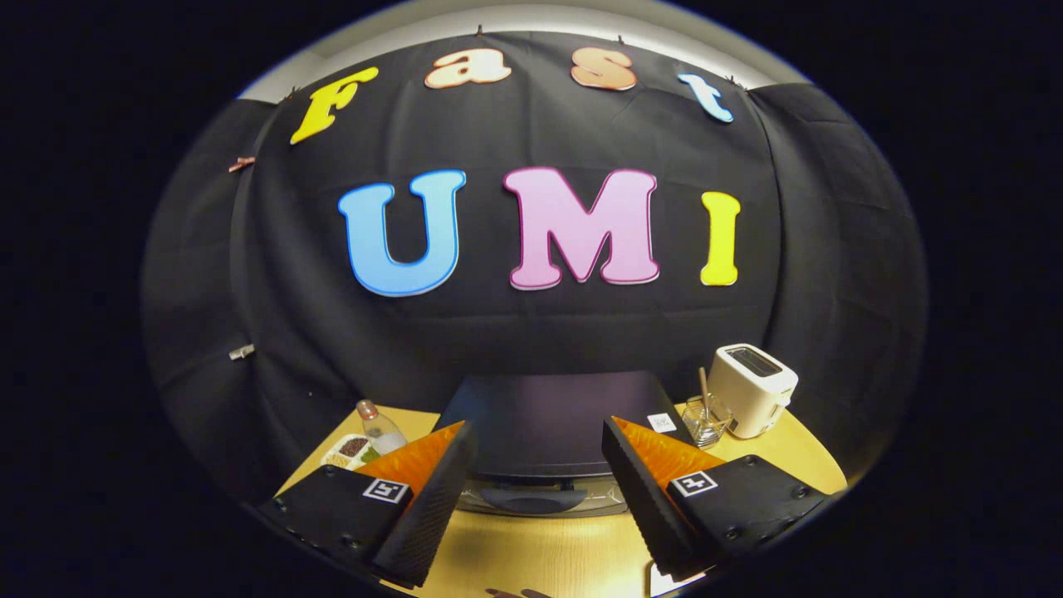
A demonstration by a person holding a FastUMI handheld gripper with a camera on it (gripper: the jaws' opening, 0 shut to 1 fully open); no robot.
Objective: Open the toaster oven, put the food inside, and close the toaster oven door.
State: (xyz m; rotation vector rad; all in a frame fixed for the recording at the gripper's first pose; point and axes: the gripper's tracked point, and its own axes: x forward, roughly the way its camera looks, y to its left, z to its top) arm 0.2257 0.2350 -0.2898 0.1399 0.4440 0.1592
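Dark toaster oven (552, 419), door shut; just beyond tongs (540, 465)

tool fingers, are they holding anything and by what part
Nothing is held. The tool is open, its fingers apart, with the toaster oven just ahead between them and its door handle untouched.

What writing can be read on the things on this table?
White tag on the toaster oven: too small to read.
Bottle label: blurred.
Square markers on the open gripper, fingers flanking the oven's handle: patterns, no words.
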